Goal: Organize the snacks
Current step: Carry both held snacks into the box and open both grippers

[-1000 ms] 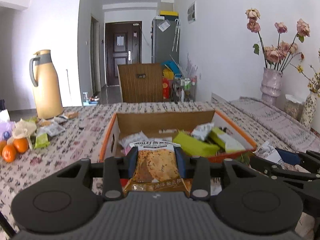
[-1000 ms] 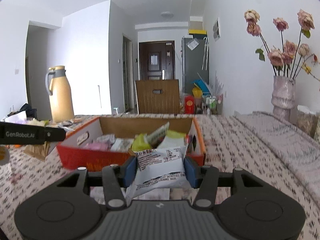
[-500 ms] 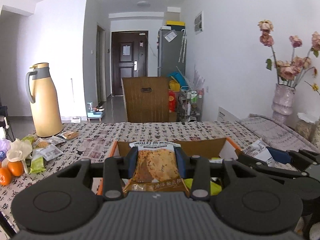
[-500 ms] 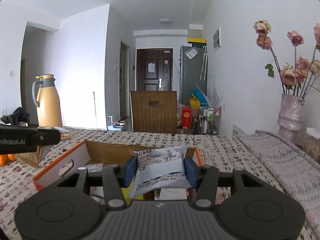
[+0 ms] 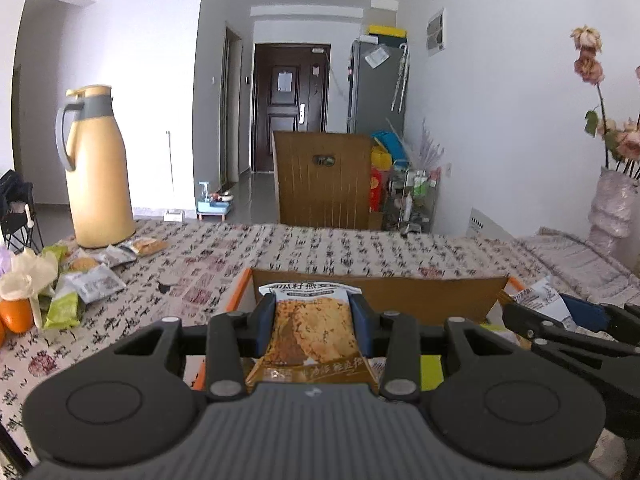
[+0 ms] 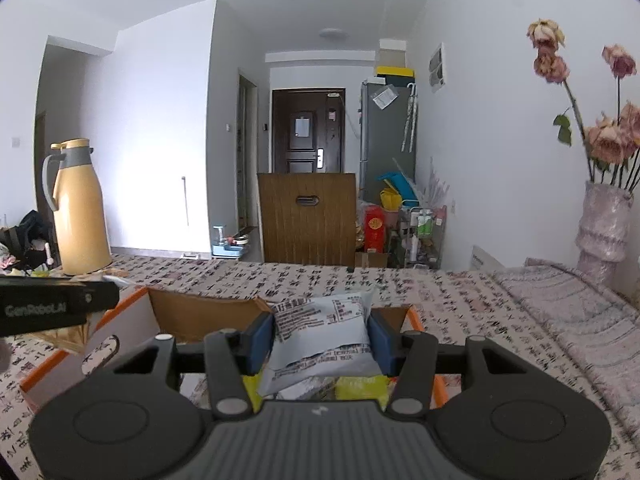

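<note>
Patterned tablecloth [image 6: 460, 292], yellow thermos [image 5: 98, 168], wooden chair [image 6: 307, 218], dark door [image 5: 291, 104]

A tall yellow thermos jug [image 5: 98, 168] with a grey handle and collar is seen standing upright at the far left of the table, whose patterned tablecloth [image 5: 360, 248] is spread right across the surface. At the left edge, an orange [image 5: 16, 314] is partly hidden beside a pale crumpled wrapper. Beyond the table, a brown wooden chair back [image 5: 324, 180] is set square to the far edge. Down the hallway, a dark door [image 5: 292, 108] is shown closed, with a grey fridge [image 5: 376, 88] standing to its right. On the right, dried pink roses [image 6: 608, 136] are held upright in a pale ribbed vase [image 6: 602, 228] by the white wall.
</note>
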Tool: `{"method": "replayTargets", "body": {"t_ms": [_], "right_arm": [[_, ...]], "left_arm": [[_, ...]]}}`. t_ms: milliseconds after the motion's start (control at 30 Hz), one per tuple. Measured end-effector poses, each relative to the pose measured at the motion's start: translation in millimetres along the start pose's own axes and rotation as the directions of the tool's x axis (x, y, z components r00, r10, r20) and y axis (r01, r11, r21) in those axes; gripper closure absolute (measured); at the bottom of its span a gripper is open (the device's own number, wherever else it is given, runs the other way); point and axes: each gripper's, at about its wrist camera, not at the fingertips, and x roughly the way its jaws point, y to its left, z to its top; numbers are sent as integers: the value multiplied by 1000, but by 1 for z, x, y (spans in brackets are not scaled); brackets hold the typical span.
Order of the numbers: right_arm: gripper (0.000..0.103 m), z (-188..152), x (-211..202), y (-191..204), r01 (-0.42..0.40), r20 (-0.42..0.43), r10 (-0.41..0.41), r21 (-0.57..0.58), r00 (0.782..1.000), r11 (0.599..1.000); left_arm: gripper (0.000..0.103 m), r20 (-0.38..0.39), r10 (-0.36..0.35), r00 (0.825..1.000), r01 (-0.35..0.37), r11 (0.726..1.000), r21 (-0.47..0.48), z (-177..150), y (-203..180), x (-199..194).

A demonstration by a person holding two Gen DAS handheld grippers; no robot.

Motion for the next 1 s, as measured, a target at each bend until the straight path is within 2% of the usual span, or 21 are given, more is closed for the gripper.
{"method": "replayTargets", "body": {"t_ms": [167,267,333,367,400,433,467,633,1000], "right_arm": [[50,-7,7,0,4,-33,-4,-4,999,1000],[40,-8,5,-1,27,-26,-27,-1,999,1000],[33,-9,2,-3,39,-22,-39,4,999,999],[20,-9,1,-4,45,-20,-45,11,999,999],[9,-8,1,-6,52,-16,-52,17,999,999],[4,-8,0,-7,58,-14,-57,24,998,998],[0,-8,-1,-9,62,-13,-62,33,998,998],[0,-9,-1,-14,59,-26,-57,75,998,995],[0,-4,-11,-14,65,5,-66,73,998,995]], "left_arm": [[61,-29,-23,999,23,1000,-11,-5,4,6],[47,-19,-39,999,38,999,-18,-6,4,2],[22,-1,-30,1000,30,999,-21,-7,5,-2],[16,13,-20,1000,20,1000,-22,-6,4,-4],[4,26,-5,1000,6,1000,-24,-6,4,-6],[0,38,5,999,-3,1000,-30,-6,4,-7],[0,47,12,999,-10,999,-37,-6,5,-9],[0,33,12,999,-11,999,-41,-5,5,-8],[0,48,10,999,-8,999,-54,-2,6,-16]]}}
